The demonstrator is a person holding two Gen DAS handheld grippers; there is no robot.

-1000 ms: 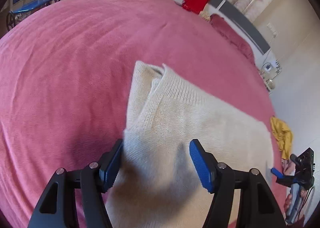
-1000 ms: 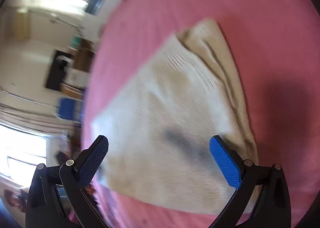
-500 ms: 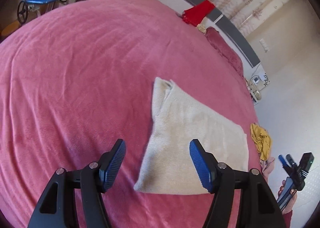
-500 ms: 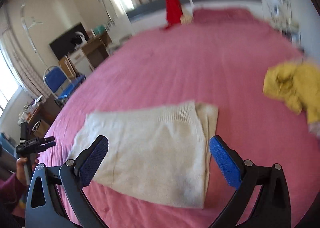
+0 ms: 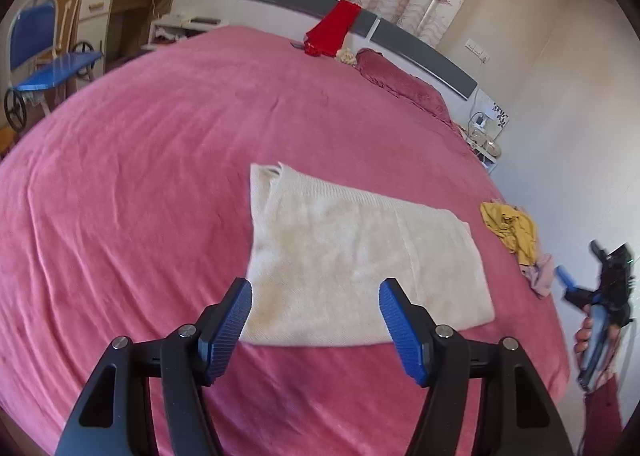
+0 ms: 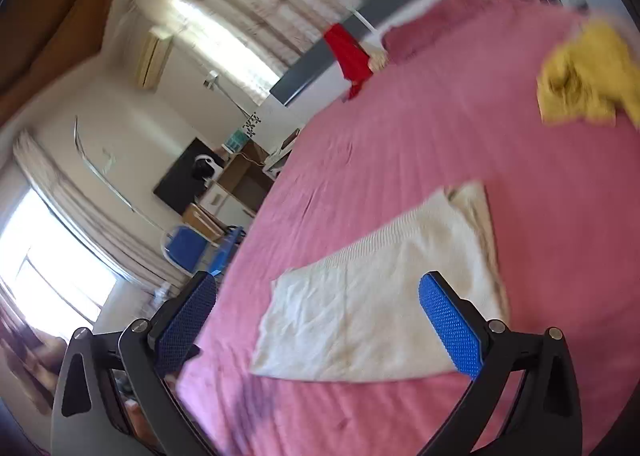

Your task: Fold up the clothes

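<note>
The cream knit sweater [image 5: 360, 268] lies flat in a neat folded rectangle on the pink bed [image 5: 140, 175], but the yellow garment [image 5: 510, 230] at its 3 o'clock is crumpled. The left gripper [image 5: 316, 316] and right gripper [image 6: 316, 316] are both spread wide, holding nothing. No writing can be read.

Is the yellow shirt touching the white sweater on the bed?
Apart. The left wrist view shows a strip of bare pink blanket between the yellow shirt and the white sweater.
</note>
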